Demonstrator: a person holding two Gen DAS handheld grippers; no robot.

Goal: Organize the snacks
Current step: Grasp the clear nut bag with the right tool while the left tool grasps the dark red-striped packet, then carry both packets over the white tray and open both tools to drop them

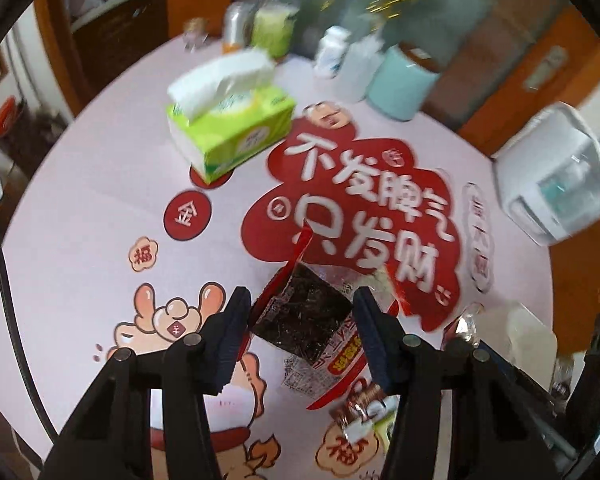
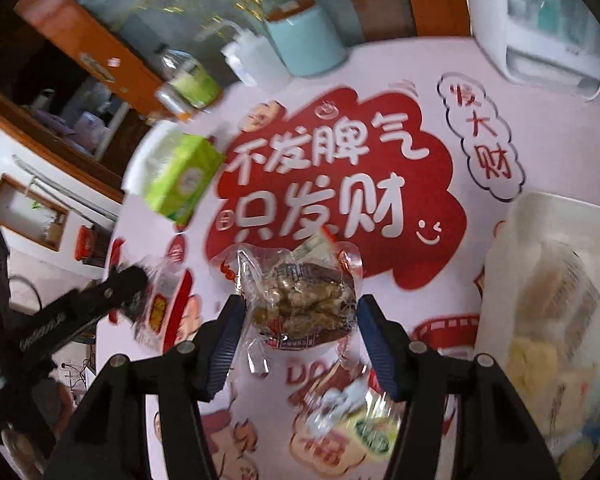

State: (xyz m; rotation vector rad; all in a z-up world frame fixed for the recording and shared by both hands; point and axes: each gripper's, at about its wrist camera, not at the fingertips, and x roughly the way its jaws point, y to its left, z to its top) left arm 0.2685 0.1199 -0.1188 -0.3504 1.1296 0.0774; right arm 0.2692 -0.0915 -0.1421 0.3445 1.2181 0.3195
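Note:
My left gripper point(image 1: 302, 312) is shut on a dark seaweed snack packet point(image 1: 300, 320) with red edges, held above the printed tablecloth point(image 1: 100, 220). The right wrist view shows that left gripper point(image 2: 132, 280) at the left with the seaweed packet point(image 2: 162, 304) blurred in it. My right gripper point(image 2: 300, 312) is shut on a clear packet of brown snack pieces point(image 2: 304, 296), also off the table. A white bin point(image 2: 512, 240) holding several wrapped snacks stands at the right; its corner point(image 1: 520, 324) shows in the left wrist view.
Loose wrapped snacks lie below the grippers point(image 1: 360, 412) point(image 2: 364, 420). A green tissue box point(image 1: 232, 128), a teal canister point(image 1: 404, 80), bottles point(image 1: 332, 52) and a white appliance point(image 1: 552, 184) stand along the far side of the round table.

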